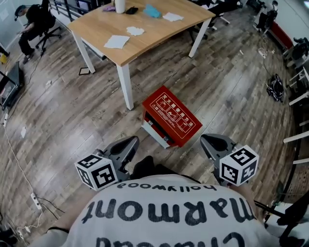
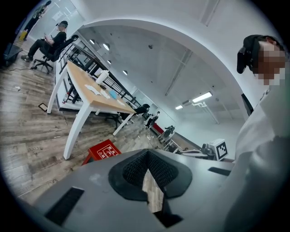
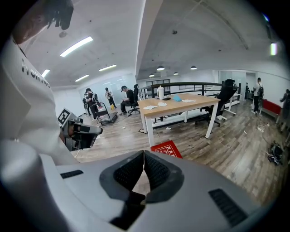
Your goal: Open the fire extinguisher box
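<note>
One white table leg (image 1: 126, 87) just beside red box (image 1: 172, 116).

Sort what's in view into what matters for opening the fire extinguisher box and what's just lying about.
For the job:
- red fire extinguisher box, on the floor
- left gripper, shut, empty
- right gripper, shut, empty

Lying about:
- wooden table
- paper sheets on it
- blue cloth on it
- power strip on the floor
</note>
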`<state>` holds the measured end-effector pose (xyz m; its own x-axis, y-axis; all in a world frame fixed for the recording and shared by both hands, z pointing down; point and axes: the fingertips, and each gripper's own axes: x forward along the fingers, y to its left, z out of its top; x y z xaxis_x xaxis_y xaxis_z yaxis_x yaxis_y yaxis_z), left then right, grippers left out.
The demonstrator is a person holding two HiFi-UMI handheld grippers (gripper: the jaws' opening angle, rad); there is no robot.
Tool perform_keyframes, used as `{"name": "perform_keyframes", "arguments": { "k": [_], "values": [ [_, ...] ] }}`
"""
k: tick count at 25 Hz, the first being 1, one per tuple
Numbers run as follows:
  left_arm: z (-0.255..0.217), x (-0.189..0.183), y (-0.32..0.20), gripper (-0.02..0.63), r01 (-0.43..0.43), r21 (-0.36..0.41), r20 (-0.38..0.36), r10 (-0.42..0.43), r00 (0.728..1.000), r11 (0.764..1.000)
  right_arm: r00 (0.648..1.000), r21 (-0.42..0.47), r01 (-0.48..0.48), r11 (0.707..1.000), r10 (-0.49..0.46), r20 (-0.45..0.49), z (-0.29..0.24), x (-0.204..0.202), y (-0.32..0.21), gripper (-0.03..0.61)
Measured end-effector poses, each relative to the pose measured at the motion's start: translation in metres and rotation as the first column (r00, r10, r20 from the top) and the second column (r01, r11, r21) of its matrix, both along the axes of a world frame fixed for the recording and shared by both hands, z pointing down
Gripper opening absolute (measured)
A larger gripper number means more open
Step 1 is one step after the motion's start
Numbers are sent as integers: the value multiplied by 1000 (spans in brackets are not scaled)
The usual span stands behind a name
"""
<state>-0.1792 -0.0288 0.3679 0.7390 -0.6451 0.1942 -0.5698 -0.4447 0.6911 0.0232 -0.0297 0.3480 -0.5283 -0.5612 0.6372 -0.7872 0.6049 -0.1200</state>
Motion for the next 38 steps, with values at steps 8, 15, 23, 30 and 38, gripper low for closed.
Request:
{"name": "perform_keyframes", "arguments": {
  "k": [8, 15, 23, 30, 38],
  "values": [
    [2, 7, -6, 6, -14, -10, 14, 14, 1000, 1000, 1000, -21, -20, 1000, 20, 10, 10, 6, 4, 10],
    [2, 13, -15, 6, -11, -9, 26, 12, 1000, 1000, 999, -18, -31, 999, 31, 43, 13, 13, -3, 10],
    [3, 34, -23, 6, -10, -24, 70, 12, 997, 1000, 997, -43, -14, 999, 17, 75, 22, 32, -13, 10],
    [3, 61, -46, 6, 122, -51, 85, -118, 989, 991, 992, -72, 108, 992, -102, 79, 28, 60, -51, 10],
    [-1, 125, -75, 6, 216, -72, 96, -208, 973, 974, 976, -79, 212, 974, -206, 71, 19, 114, -114, 9]
  ]
}}
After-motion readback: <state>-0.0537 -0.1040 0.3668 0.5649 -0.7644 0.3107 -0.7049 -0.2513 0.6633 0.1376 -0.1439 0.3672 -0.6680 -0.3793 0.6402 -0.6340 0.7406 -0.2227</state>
